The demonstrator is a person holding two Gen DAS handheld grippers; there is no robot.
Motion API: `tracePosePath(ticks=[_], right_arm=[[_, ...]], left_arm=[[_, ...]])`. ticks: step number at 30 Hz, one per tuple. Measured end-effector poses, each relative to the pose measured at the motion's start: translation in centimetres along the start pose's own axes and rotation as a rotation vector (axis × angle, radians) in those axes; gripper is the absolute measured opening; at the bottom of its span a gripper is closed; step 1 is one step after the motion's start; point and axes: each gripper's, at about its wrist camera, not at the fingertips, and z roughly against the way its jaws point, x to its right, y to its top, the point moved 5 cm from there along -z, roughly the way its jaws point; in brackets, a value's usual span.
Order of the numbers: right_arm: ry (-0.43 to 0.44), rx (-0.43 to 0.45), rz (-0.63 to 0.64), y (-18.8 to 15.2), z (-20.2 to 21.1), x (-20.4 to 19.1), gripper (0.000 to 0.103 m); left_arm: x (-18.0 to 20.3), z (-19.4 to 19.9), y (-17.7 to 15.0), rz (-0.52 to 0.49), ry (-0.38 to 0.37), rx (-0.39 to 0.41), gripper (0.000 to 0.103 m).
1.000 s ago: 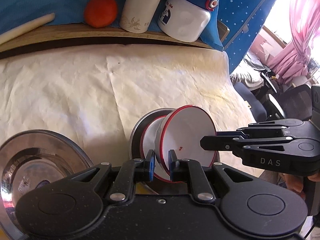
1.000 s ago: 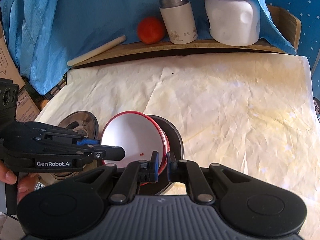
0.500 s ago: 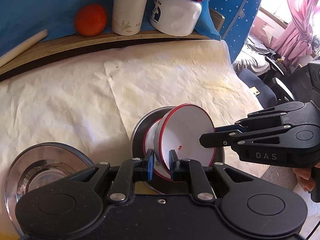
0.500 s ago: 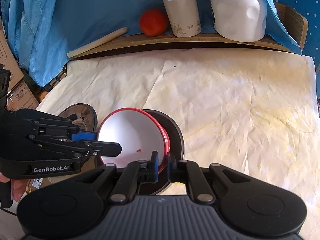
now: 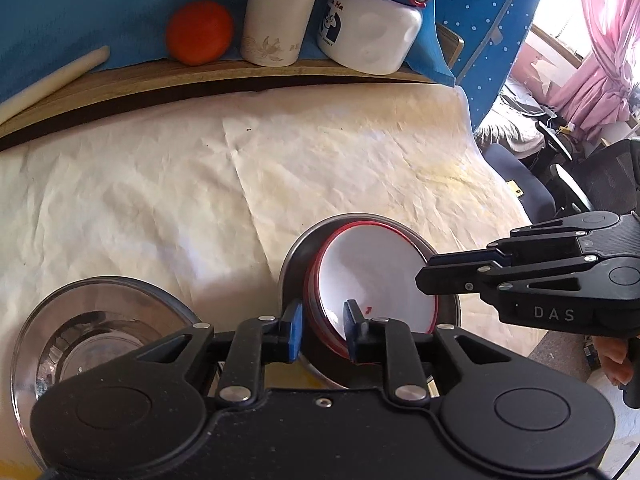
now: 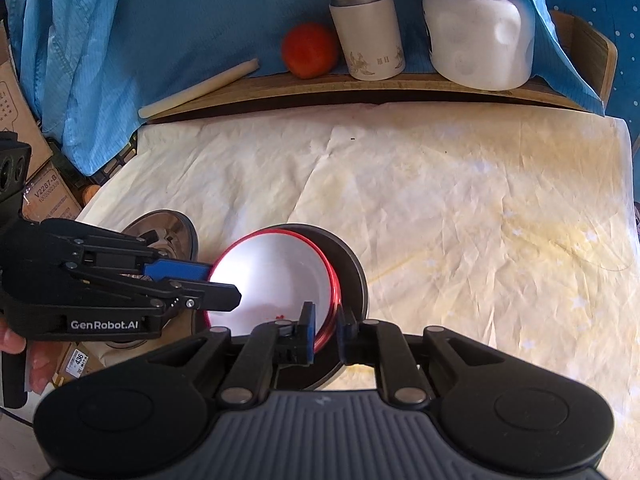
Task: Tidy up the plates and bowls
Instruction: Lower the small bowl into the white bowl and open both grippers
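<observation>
A white bowl with a red rim (image 5: 372, 276) sits nested in a second red-rimmed bowl inside a steel bowl (image 5: 294, 256) near the table's front edge. It also shows in the right wrist view (image 6: 272, 276), inside the steel bowl (image 6: 352, 272). My left gripper (image 5: 322, 326) has its jaws parted, straddling the bowls' near-left rim. My right gripper (image 6: 326, 330) has its jaws parted a little around the red rim on the other side. A second steel bowl (image 5: 92, 320) stands to the left, empty; it also shows in the right wrist view (image 6: 172, 228).
A wooden shelf (image 5: 240, 76) at the back holds an orange fruit (image 5: 200, 32), a white thermos (image 5: 276, 16), a white and blue bottle (image 5: 368, 28) and a pale stick (image 5: 52, 80). A creased cream cloth (image 6: 440, 200) covers the table. Cardboard boxes (image 6: 36, 184) lie beyond the left edge.
Both grippers have lowered the red-rimmed bowl from tilted to nested in the steel bowl, and both sets of jaws have opened off its rim.
</observation>
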Motion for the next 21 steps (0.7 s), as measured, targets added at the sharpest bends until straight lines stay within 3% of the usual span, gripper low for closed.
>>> tracePosePath(ticks=[6, 9, 11, 15, 17, 21], right_arm=[[0.0, 0.018, -0.009, -0.1, 0.6, 0.0, 0.02], [0.004, 0.04, -0.01, 0.1, 1.3, 0.1, 0.035], [0.005, 0.055, -0.011, 0.2, 1.9, 0.1, 0.042], [0.006, 0.081, -0.013, 0.3, 3.0, 0.2, 0.059], [0.004, 0.094, -0.014, 0.2, 3.6, 0.3, 0.067], [0.004, 0.102, -0.021, -0.2, 4.6, 0.5, 0.089]], left_arm=[[-0.5, 0.5, -0.1, 0.028, -0.045, 0.02, 0.03], [-0.6, 1.1, -0.1, 0.036, -0.058, 0.042, 0.041], [-1.0, 1.8, 0.1, 0.048, -0.038, 0.073, 0.062], [-1.9, 3.1, 0.5, 0.076, -0.032, 0.12, 0.067], [-2.4, 3.6, 0.6, 0.085, -0.017, 0.141, 0.078], [-3.2, 4.2, 0.6, 0.066, 0.033, 0.161, 0.089]])
